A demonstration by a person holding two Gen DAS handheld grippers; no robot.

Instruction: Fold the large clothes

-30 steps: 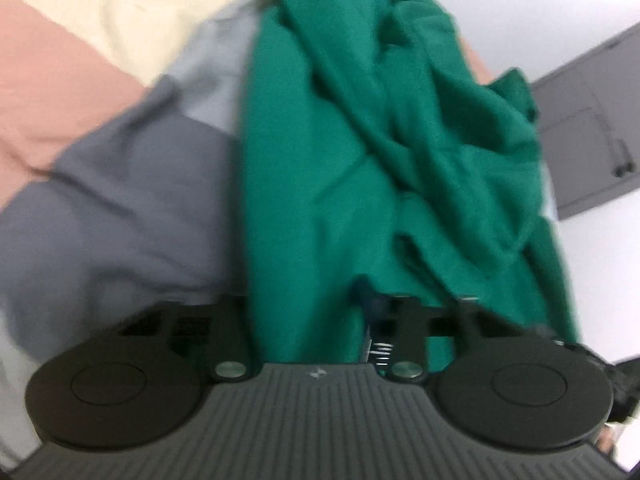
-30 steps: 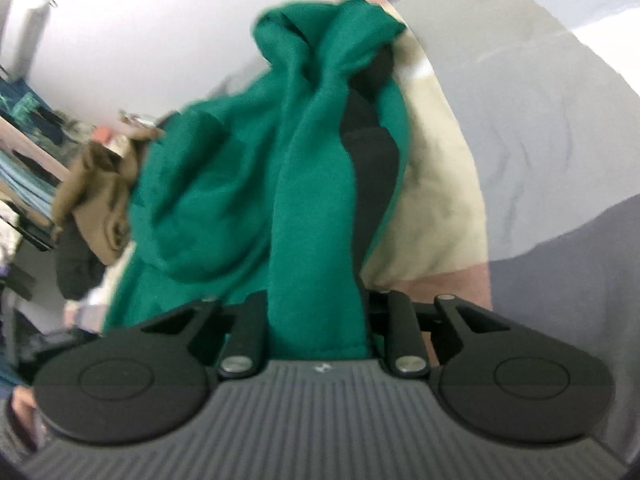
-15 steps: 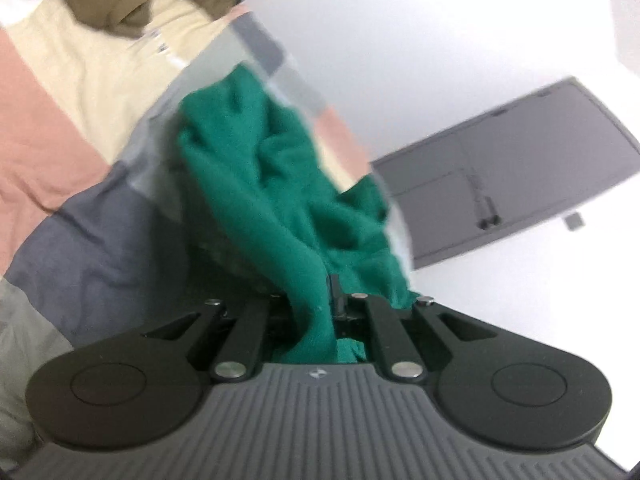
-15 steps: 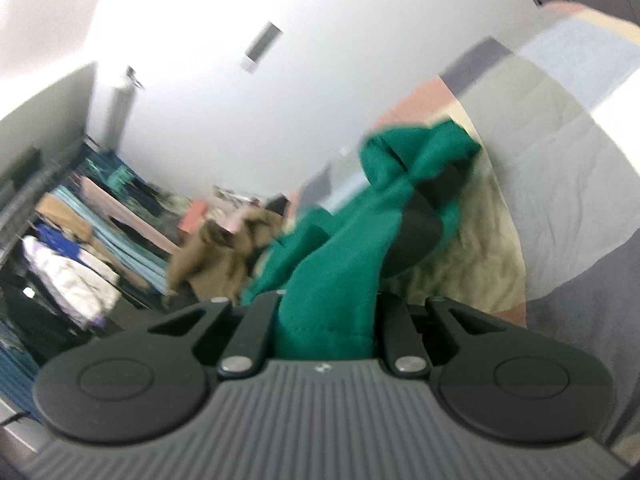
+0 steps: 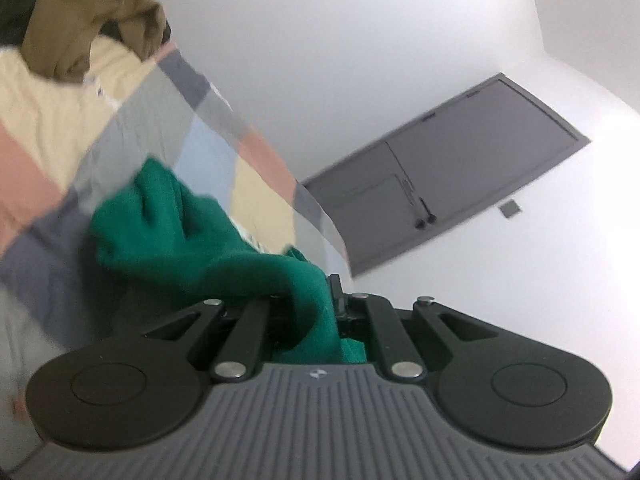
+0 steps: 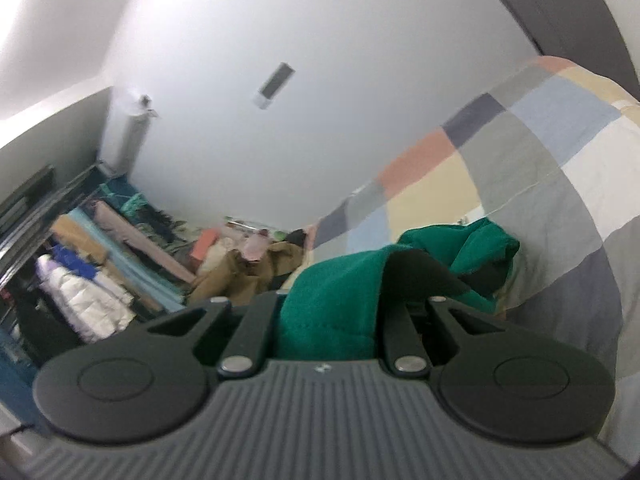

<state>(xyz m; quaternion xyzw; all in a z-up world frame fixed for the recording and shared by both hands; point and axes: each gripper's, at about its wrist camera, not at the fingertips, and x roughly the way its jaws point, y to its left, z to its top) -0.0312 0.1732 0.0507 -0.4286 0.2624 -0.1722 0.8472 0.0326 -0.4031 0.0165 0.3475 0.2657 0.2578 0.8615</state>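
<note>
A green garment [image 5: 168, 224] with a black inner part [image 6: 424, 272] hangs between both grippers above a patchwork bedspread [image 5: 48, 128]. My left gripper [image 5: 316, 304] is shut on a bunched fold of the green cloth, which trails down and left toward the bed. My right gripper [image 6: 328, 312] is shut on another thick fold of the same garment [image 6: 332, 308]; the rest [image 6: 476, 244] droops onto the bedspread [image 6: 540, 160] to the right. Both sets of fingertips are hidden in cloth.
A brown garment [image 5: 84, 20] lies at the far end of the bed; it also shows in the right wrist view [image 6: 236, 276]. A grey door [image 5: 440, 176] is in the white wall. A rack of hanging clothes [image 6: 84, 272] stands at left.
Both grippers have lifted and tilted upward with the green garment. The cloth now fills much less of each view and the walls fill more.
</note>
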